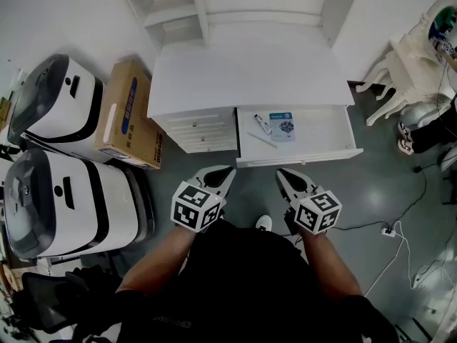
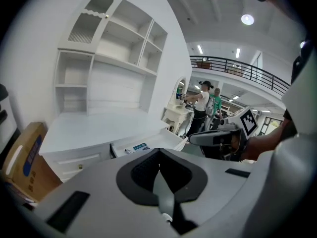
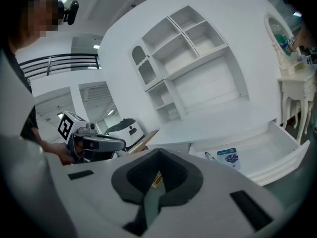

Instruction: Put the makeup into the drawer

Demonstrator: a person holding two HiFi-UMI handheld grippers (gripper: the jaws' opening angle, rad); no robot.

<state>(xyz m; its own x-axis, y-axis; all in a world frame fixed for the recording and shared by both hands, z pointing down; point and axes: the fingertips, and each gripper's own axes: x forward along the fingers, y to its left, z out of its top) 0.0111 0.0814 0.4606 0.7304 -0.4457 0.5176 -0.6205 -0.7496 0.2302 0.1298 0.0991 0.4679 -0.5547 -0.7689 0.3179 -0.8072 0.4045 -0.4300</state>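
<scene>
A white desk (image 1: pixel 250 73) with a shelf unit stands ahead. Its right drawer (image 1: pixel 335 131) is pulled open. Inside lie a small makeup tube (image 1: pixel 262 124), a blue-and-white packet (image 1: pixel 283 126) and a thin white stick (image 1: pixel 263 140); the packet (image 3: pixel 228 157) also shows in the right gripper view. My left gripper (image 1: pixel 226 171) and right gripper (image 1: pixel 280 173) hover side by side above the floor just in front of the drawer, short of its front panel. Both are shut with nothing between the jaws. The left drawer (image 1: pixel 203 128) is closed.
Two white dome-topped machines (image 1: pixel 61 106) (image 1: pixel 68 202) and a cardboard box (image 1: pixel 128 113) stand left of the desk. A white vanity and chair (image 1: pixel 407 66) stand at the right, with cables (image 1: pixel 396 229) on the floor. People (image 2: pixel 202 103) stand far off.
</scene>
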